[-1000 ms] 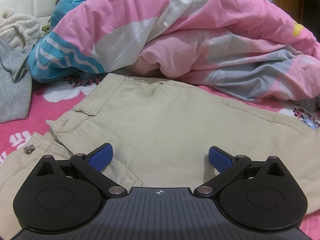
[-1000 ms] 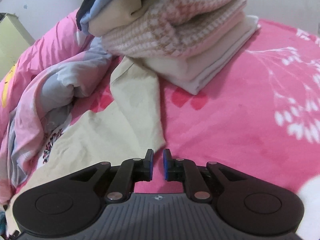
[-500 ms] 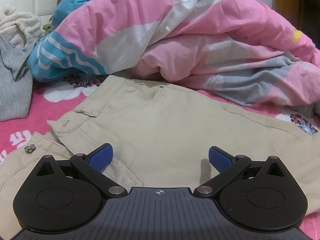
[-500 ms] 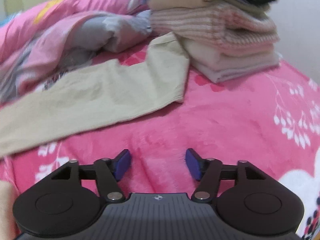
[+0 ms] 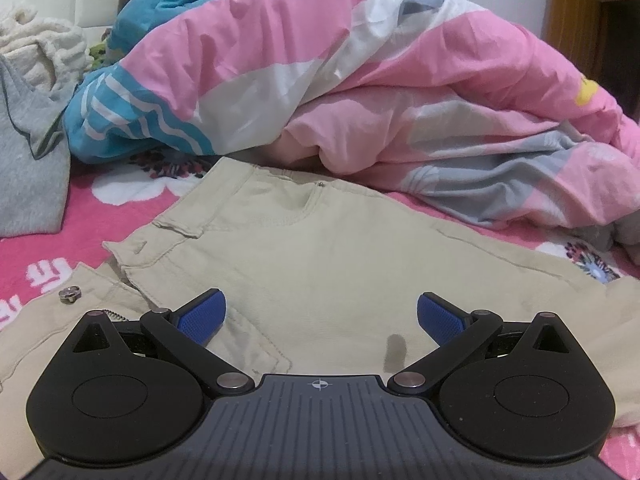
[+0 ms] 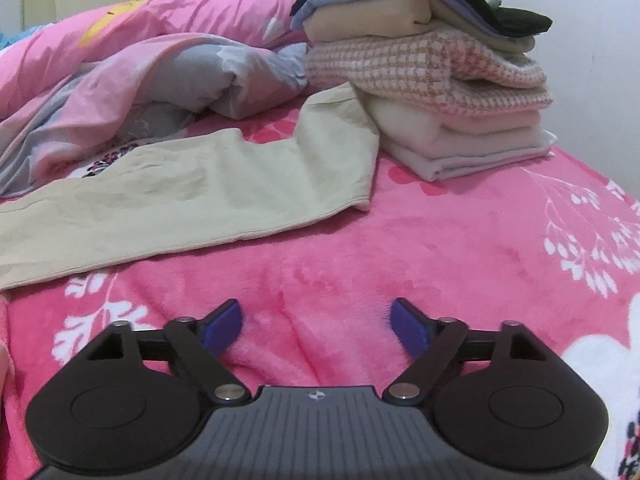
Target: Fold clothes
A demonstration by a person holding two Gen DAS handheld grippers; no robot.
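Note:
Beige trousers (image 5: 320, 256) lie spread flat on the pink blanket, their waistband and metal button (image 5: 70, 294) at the left in the left wrist view. My left gripper (image 5: 320, 316) hovers open over the hip area, blue pads wide apart, nothing between them. In the right wrist view the trouser legs (image 6: 200, 196) stretch across the blanket, their hems by a stack of folded clothes (image 6: 432, 80). My right gripper (image 6: 318, 324) sits well short of the legs over bare blanket; its jaws are opening, with nothing between them.
A rumpled pink, white and grey duvet (image 5: 380, 92) is heaped behind the trousers. A grey garment (image 5: 28, 176) and a cream fleece (image 5: 40, 52) lie at the far left. The pink flowered blanket (image 6: 460, 248) covers the bed. A wooden cabinet (image 5: 576, 28) stands at back right.
My right gripper went from nearly shut to wide open, rolled level and drew back from the trouser hem over the blanket. The left gripper stayed open in place.

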